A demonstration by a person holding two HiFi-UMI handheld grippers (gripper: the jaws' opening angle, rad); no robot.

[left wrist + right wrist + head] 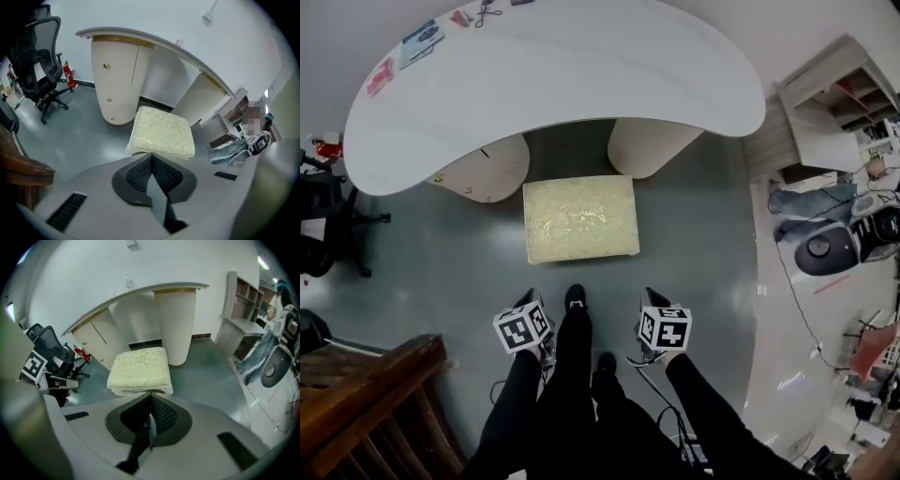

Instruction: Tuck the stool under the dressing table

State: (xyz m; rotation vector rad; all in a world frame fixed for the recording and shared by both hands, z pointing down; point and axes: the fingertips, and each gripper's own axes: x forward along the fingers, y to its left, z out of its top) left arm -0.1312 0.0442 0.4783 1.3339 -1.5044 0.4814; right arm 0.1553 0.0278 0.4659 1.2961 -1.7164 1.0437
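Observation:
The stool [579, 217] has a pale yellow patterned cushion and stands on the grey floor in front of the gap between the two pedestals of the white curved dressing table [553, 66]. Its far edge is about level with the pedestals' fronts. Both grippers hang short of the stool's near edge, close to the person's legs. My left gripper [531, 298] and right gripper [652, 294] are apart from the stool. In the left gripper view the left gripper [152, 161] is shut on nothing, with the stool [163, 131] beyond it. In the right gripper view the right gripper [151, 401] is likewise shut and empty before the stool [139, 367].
A black office chair [323, 220] stands left of the table. Dark wooden furniture [366, 394] fills the bottom left. A shelf unit [839, 103], clothes and equipment with cables crowd the right. A red fire extinguisher [69, 76] stands by the wall. The person's shoes [575, 300] are between the grippers.

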